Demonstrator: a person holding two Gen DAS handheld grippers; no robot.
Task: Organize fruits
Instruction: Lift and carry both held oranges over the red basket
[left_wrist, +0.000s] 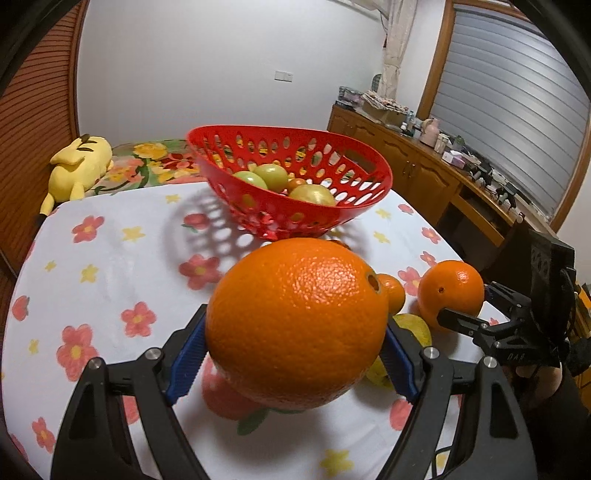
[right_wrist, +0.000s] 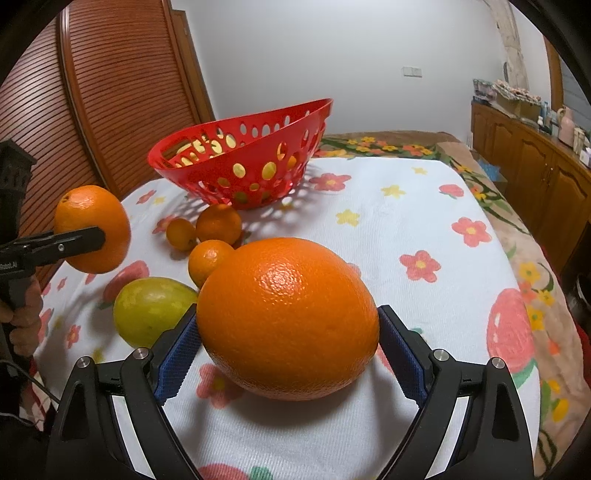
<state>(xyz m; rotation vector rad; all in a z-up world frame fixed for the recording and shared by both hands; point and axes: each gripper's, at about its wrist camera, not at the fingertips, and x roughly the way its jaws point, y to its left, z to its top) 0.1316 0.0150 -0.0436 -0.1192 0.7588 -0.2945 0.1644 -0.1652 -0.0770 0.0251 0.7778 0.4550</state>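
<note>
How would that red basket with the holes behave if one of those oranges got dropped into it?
The red basket looks like thin, stiff plastic, so it is probably light and might slide on the cloth. Its rim rises higher on one side over a narrow base, so a knock there could rock it. The fruit already inside likely steadies it somewhat.

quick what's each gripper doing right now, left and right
Left gripper: closed on a large orange, lifted clear of the table.
Right gripper: closed on another large orange.
</note>
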